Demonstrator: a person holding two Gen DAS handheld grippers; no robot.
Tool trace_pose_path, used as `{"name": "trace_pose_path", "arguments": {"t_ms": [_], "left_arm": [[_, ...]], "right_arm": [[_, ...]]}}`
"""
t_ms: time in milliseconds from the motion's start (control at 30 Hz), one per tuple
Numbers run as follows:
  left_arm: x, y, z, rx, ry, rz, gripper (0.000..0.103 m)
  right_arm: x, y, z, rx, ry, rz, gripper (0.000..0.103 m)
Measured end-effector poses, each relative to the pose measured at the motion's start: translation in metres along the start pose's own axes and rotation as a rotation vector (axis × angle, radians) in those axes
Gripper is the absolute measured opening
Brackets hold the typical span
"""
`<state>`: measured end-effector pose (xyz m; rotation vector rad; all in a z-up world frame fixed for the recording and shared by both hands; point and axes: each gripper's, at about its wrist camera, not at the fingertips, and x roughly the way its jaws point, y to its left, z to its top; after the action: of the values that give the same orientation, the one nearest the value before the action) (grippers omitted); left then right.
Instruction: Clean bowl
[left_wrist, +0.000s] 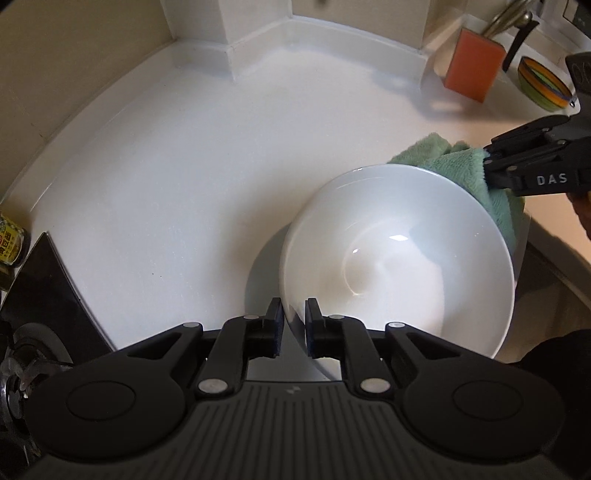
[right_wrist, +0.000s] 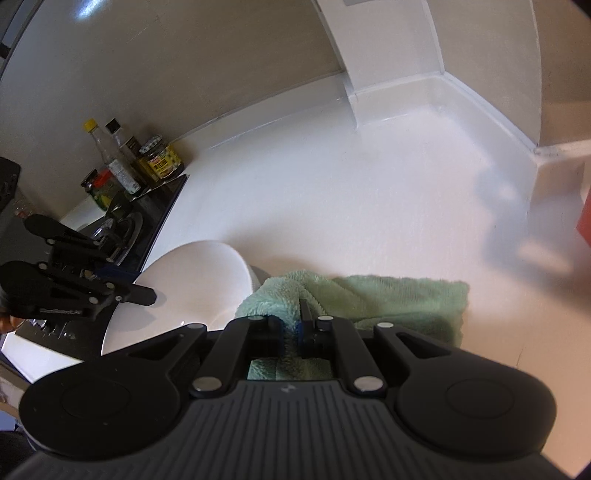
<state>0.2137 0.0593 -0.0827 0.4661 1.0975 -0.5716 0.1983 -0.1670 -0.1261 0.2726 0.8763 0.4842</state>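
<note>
The white bowl (left_wrist: 399, 258) sits tilted above the white counter (left_wrist: 184, 166), its near rim pinched by the left gripper (left_wrist: 294, 326). At the bowl's far rim the right gripper (right_wrist: 291, 328) clamps a green cloth (right_wrist: 369, 295) (folded). An orange sponge (left_wrist: 472, 70) stands beyond the bowl.

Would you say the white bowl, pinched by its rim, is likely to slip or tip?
The white bowl looks glossy, so probably slippery. The left gripper pinches one rim edge only, so it may pivot. It looks like ceramic: stiff and probably breakable if dropped on the countertop.
</note>
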Motion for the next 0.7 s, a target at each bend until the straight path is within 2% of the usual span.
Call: {"name": "trace_pose_path", "arguments": {"t_ms": [100,233,333,433,567,700], "left_arm": [[0.007,0.002,0.013,0.083,-0.002,-0.019,0.01],[0.018,0.004,0.035,0.21,-0.016,-0.043,0.009],[0.023,0.002,0.049,0.246,-0.024,-0.06,0.011],[0.022,0.004,0.049,0.17,-0.048,-0.051,0.014],[0.004,0.012,0.025,0.009,-0.071,-0.024,0.014],[-0.009,0.015,0.002,-0.094,-0.076,-0.012,0.014]], "right_arm": [[0.004,0.0,0.002,-0.025,0.024,0.01,0.006],[0.011,0.002,0.011,-0.061,0.032,-0.019,0.006],[0.012,0.0,0.018,-0.057,0.021,-0.026,0.006],[0.01,-0.003,0.018,-0.04,0.009,-0.025,0.006],[0.006,-0.005,0.014,-0.018,0.001,-0.007,0.006],[0.003,-0.002,0.007,-0.015,0.003,-0.011,0.006]]}}
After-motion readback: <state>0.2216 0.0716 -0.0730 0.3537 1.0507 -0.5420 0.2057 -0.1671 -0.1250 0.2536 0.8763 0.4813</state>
